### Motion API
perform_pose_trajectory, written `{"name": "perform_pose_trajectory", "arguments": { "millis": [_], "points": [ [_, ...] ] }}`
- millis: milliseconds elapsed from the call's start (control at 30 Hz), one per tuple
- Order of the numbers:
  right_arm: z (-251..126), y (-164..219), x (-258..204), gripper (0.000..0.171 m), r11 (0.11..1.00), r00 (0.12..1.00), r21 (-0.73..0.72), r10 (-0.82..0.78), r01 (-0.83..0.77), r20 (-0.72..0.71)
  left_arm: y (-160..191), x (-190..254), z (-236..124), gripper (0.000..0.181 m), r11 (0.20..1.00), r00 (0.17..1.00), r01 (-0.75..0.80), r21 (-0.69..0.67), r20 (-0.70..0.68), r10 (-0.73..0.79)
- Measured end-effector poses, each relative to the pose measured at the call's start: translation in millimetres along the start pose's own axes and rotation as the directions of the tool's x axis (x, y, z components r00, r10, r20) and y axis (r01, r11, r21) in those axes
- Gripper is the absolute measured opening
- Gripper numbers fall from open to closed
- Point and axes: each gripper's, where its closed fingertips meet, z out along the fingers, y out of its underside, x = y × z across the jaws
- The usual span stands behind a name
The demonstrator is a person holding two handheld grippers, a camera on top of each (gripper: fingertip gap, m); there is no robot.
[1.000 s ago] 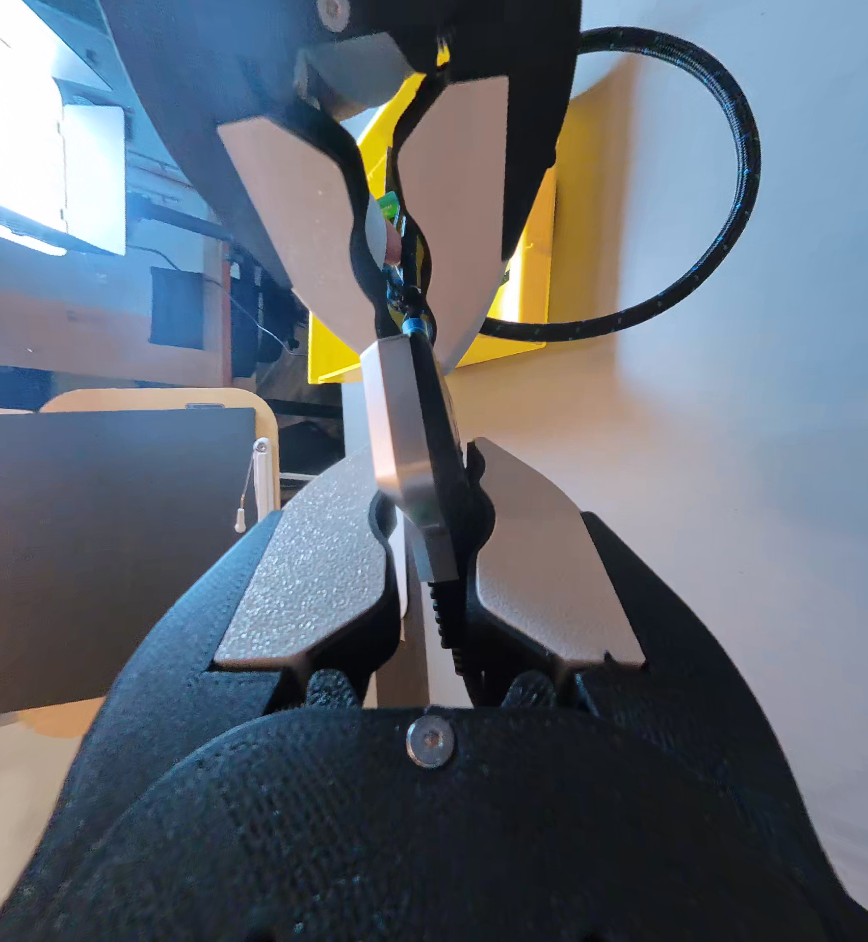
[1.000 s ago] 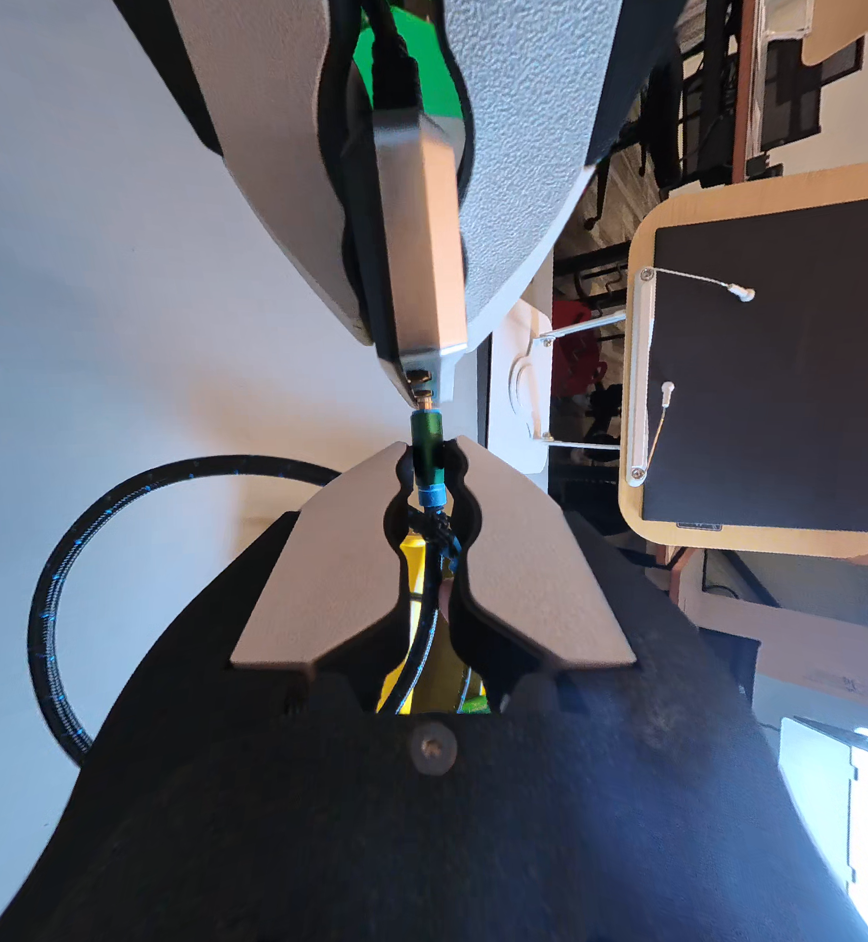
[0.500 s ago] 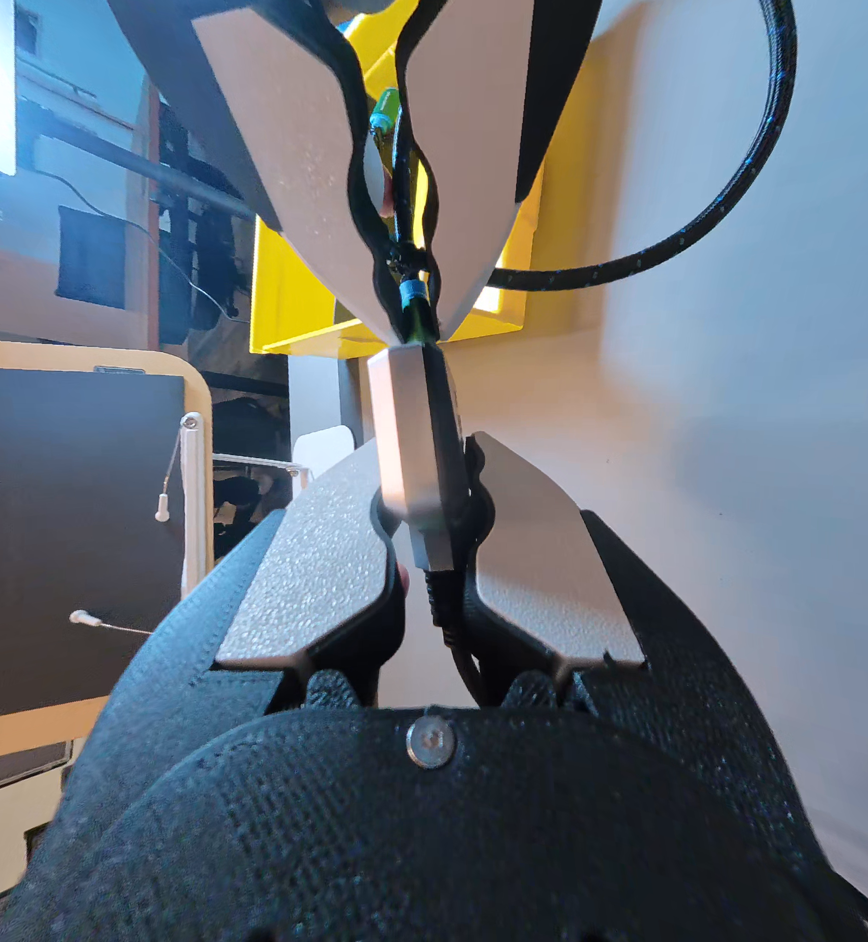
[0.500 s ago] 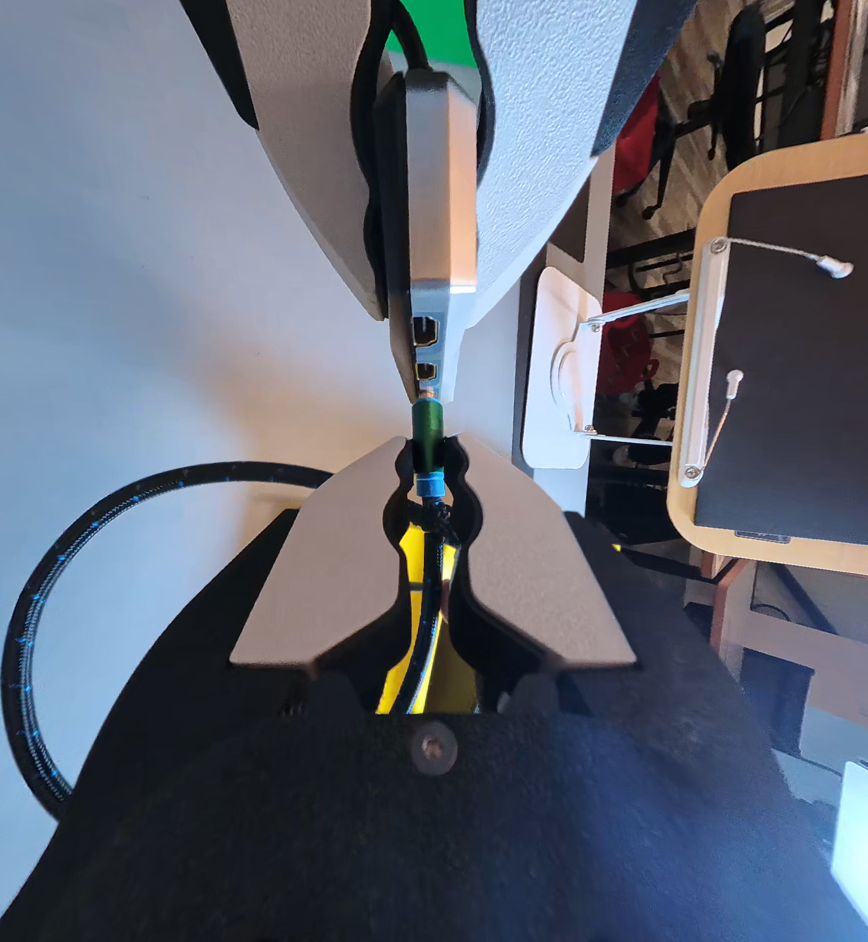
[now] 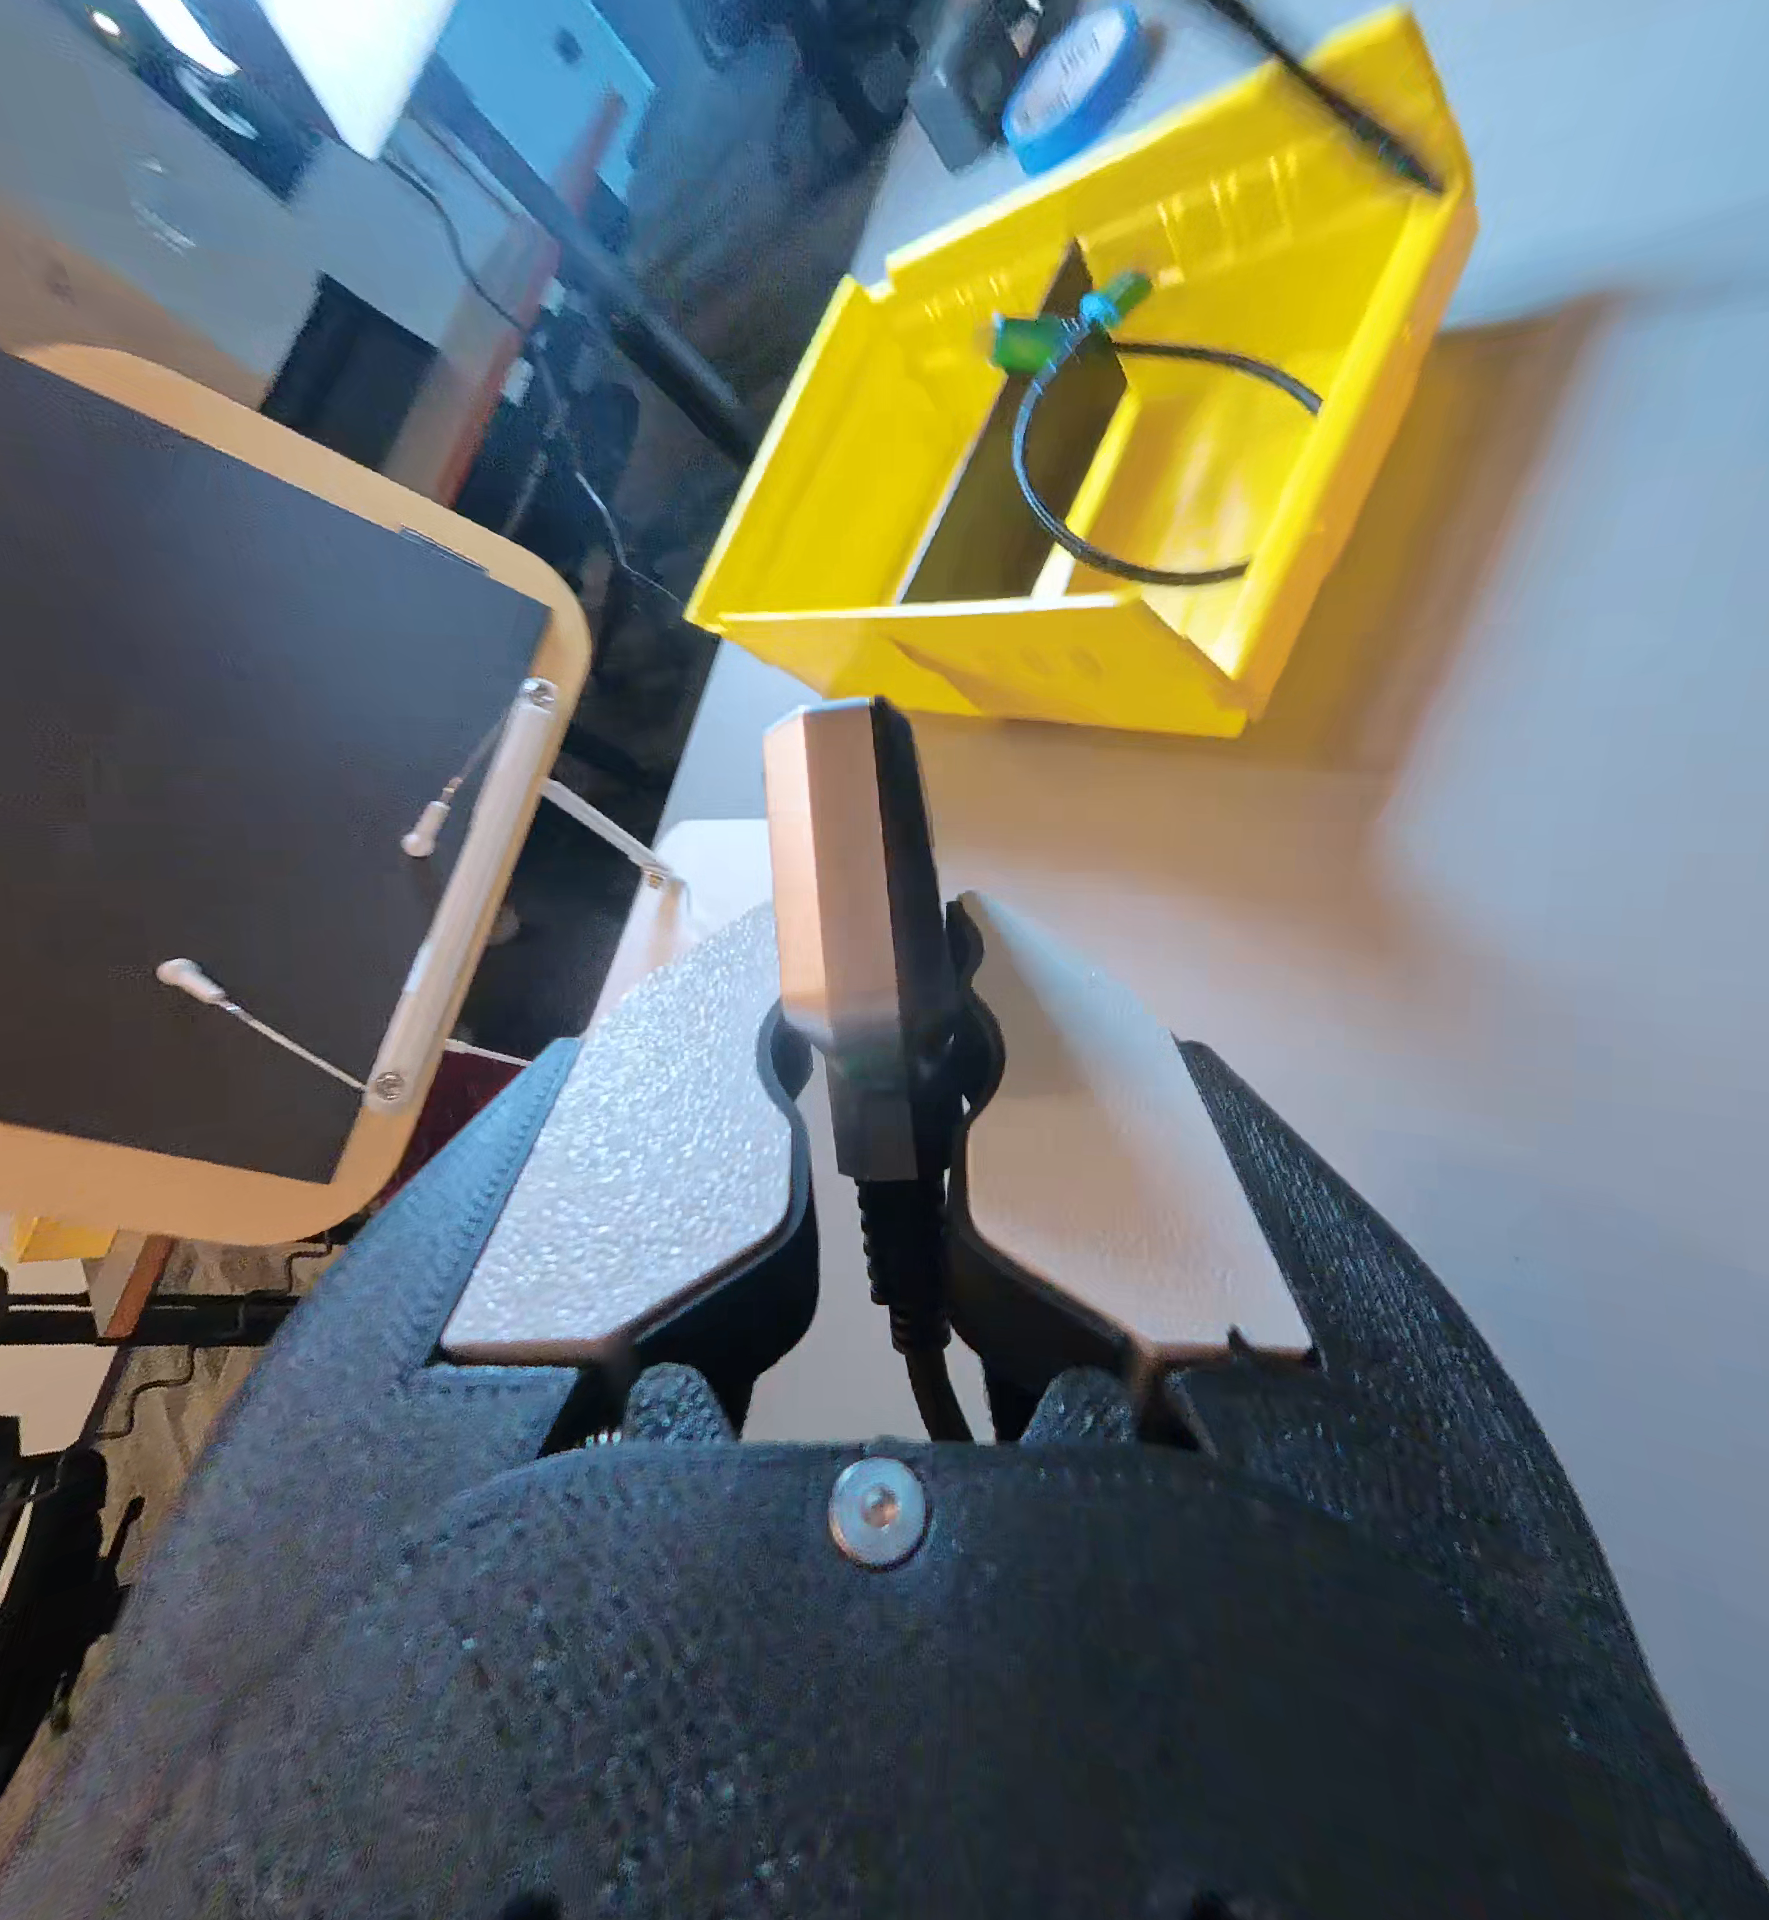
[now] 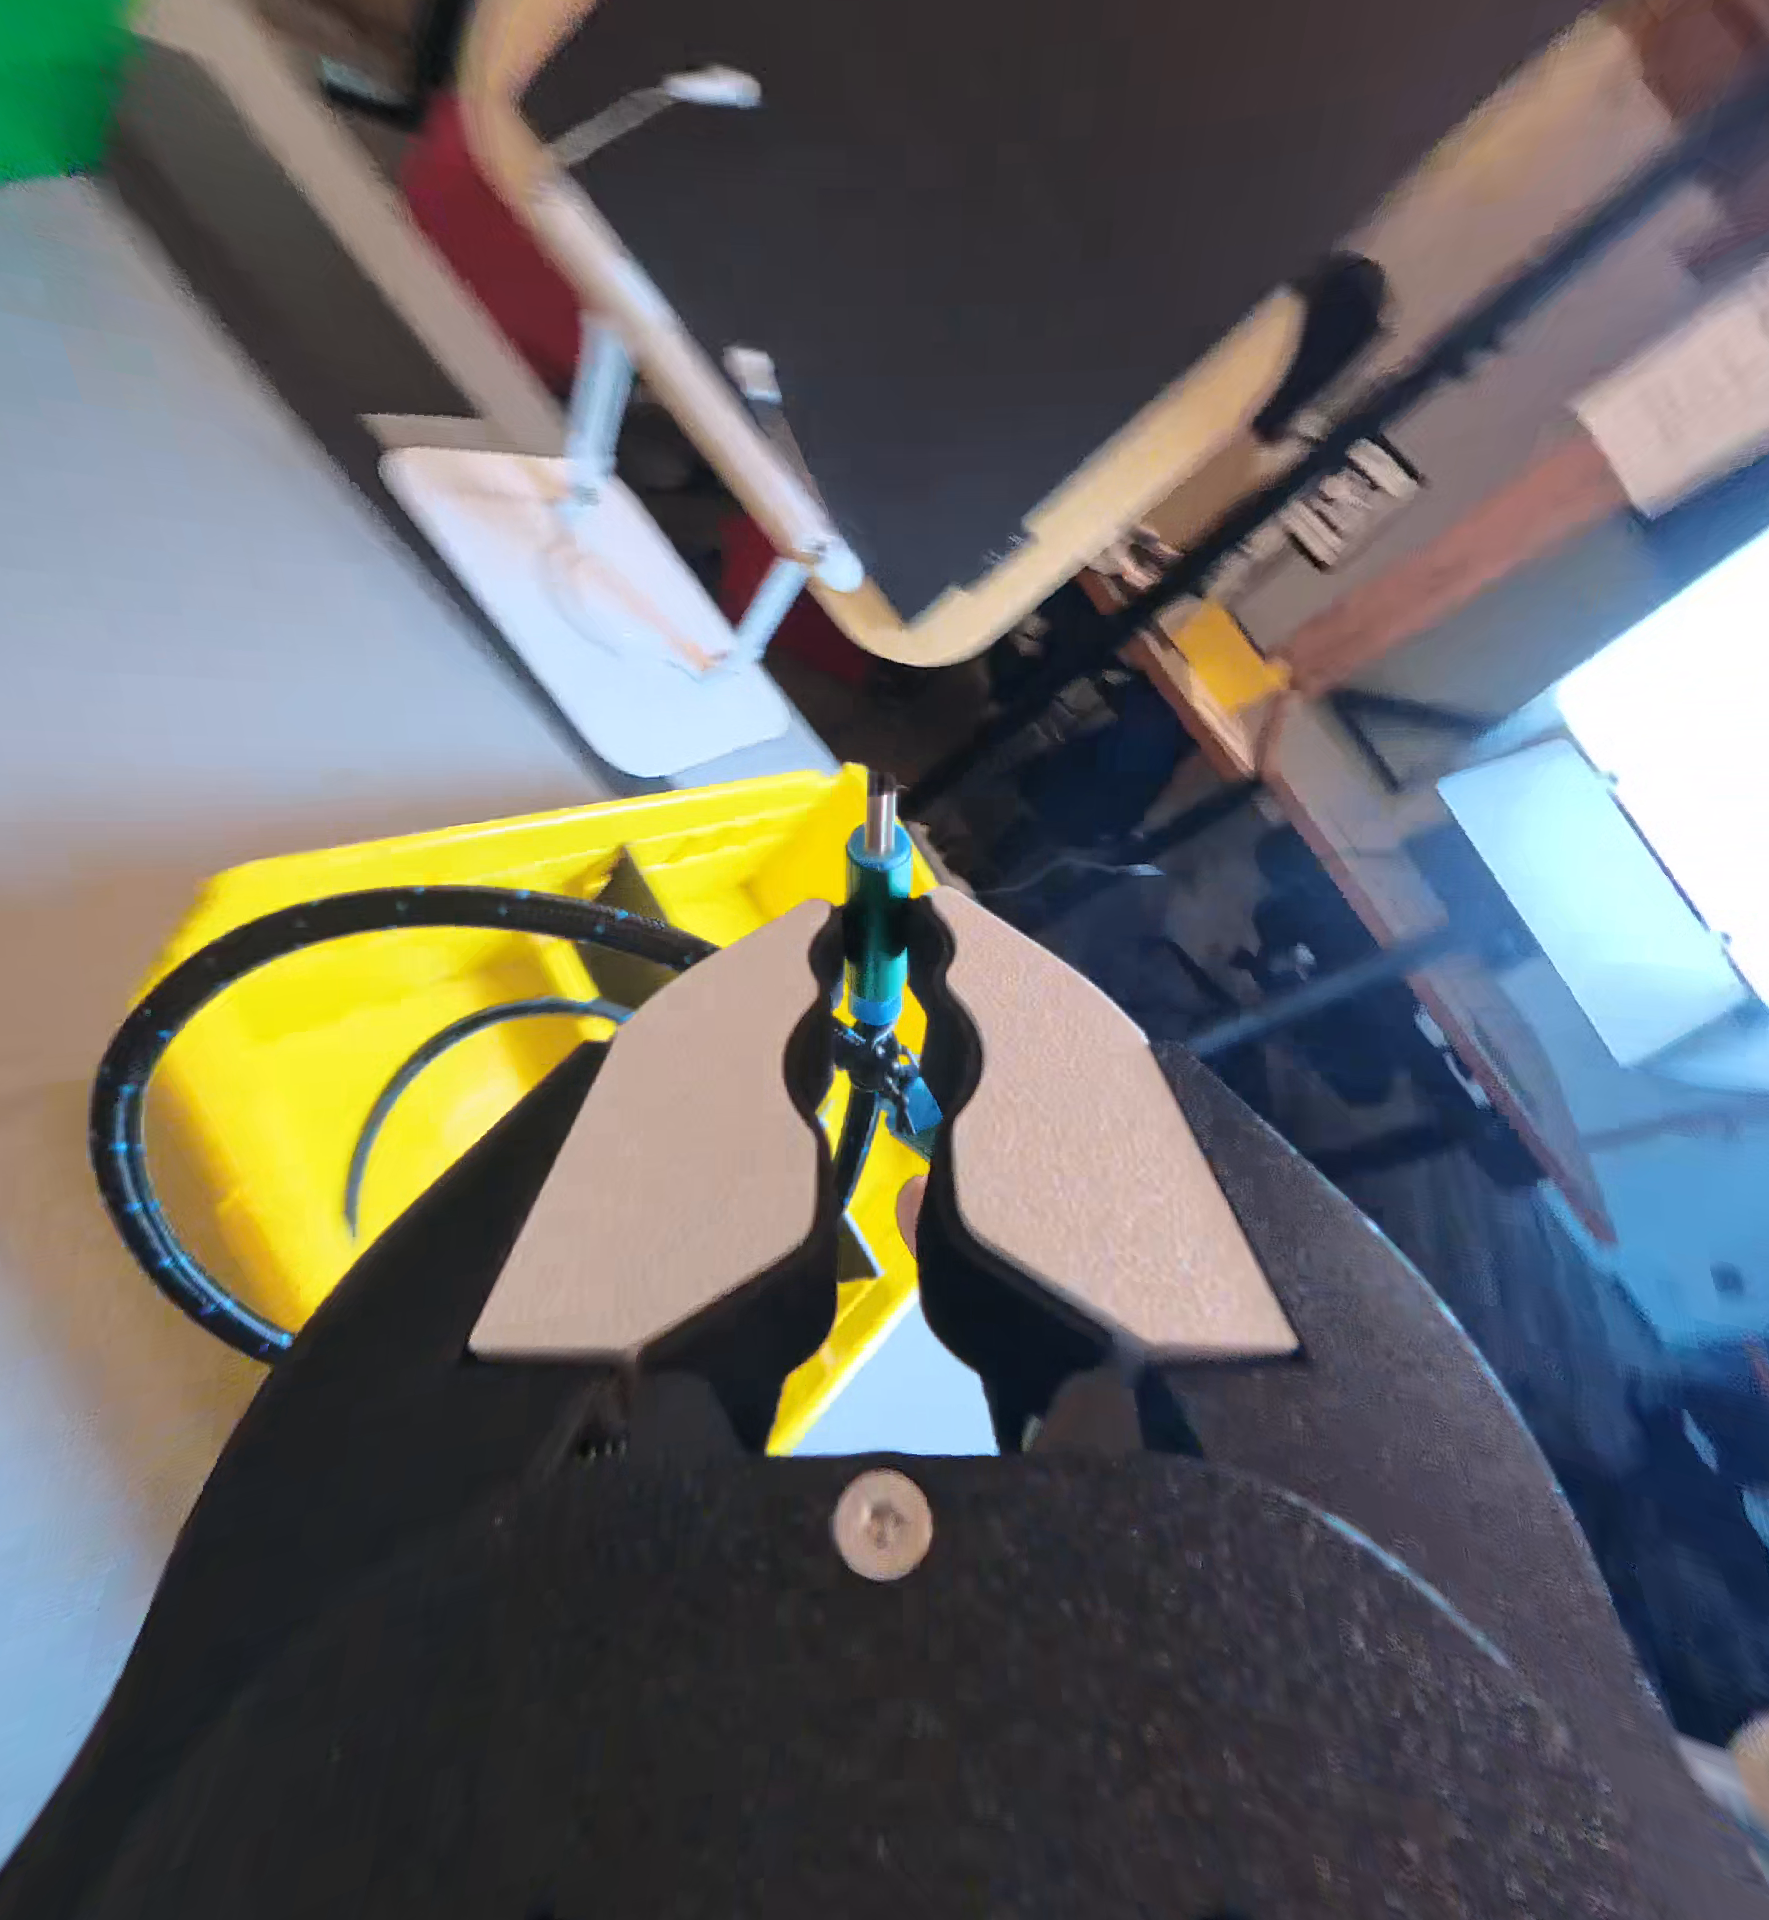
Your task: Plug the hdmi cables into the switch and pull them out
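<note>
My left gripper [image 5: 875,935] is shut on the silver switch [image 5: 838,894], which stands upright between the fingers with its own black cord trailing down. Its top end is free, with no plug in it. My right gripper [image 6: 875,920] is shut on the green plug [image 6: 875,914] of a black braided cable [image 6: 236,987]; the metal tip points up, free in the air. The cable loops left over the yellow bin [image 6: 360,1039]. In the left wrist view another cable with a green plug [image 5: 1025,343] lies in the yellow bin [image 5: 963,634].
A white table [image 5: 1482,1039] carries the bin. A dark board with a pale wooden rim [image 5: 184,779] stands beyond the table's edge, beside a white stand base [image 6: 589,613]. A blue tape roll [image 5: 1067,83] sits behind the bin. The grippers' ends are close to 25 cm from one another.
The plug has come out of the switch and the two grippers have moved apart. Both views have swung toward the yellow bin, and neither shows the other gripper any more.
</note>
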Motion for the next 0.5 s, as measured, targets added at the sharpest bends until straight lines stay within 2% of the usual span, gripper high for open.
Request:
{"name": "perform_pose_trajectory", "arguments": {
  "millis": [100,200,267,333,400,500],
  "points": [
    [35.9,32.7,7.6,0.012,0.983,0.98,-0.056,0.169,-0.175,-0.102,-7.5,-16.5,-17.6,0.023,0.998,0.997,0.038,0.046,0.064,-0.041],
    [73.8,100.9,-26.5,0.026,0.908,0.969,-0.344,0.248,-0.238,-0.016,-13.3,-23.2,-30.0,0.024,0.992,0.994,0.075,0.103,0.068,-0.083],
    [83.4,116.9,-32.4,0.037,0.897,0.969,-0.374,0.246,-0.236,-0.02,-18.0,-24.6,-35.2,0.024,0.985,0.993,0.097,0.142,0.056,-0.105],
    [81.4,105.0,-29.3,0.049,0.905,0.959,-0.325,0.283,-0.273,-0.017,-23.4,-25.6,-40.3,0.024,0.977,0.992,0.111,0.183,0.043,-0.12],
    [71.6,73.6,-20.5,0.049,0.928,0.947,-0.196,0.322,-0.317,-0.008,-29.4,-27.0,-45.7,0.024,0.964,0.989,0.133,0.229,0.027,-0.143],
    [48.0,10.2,-26.7,0.05,0.936,0.929,0.024,0.346,-0.352,0.128,-39.9,-28.8,-54.5,0.023,0.931,0.981,0.187,0.313,-0.014,-0.192]
  ]
}}
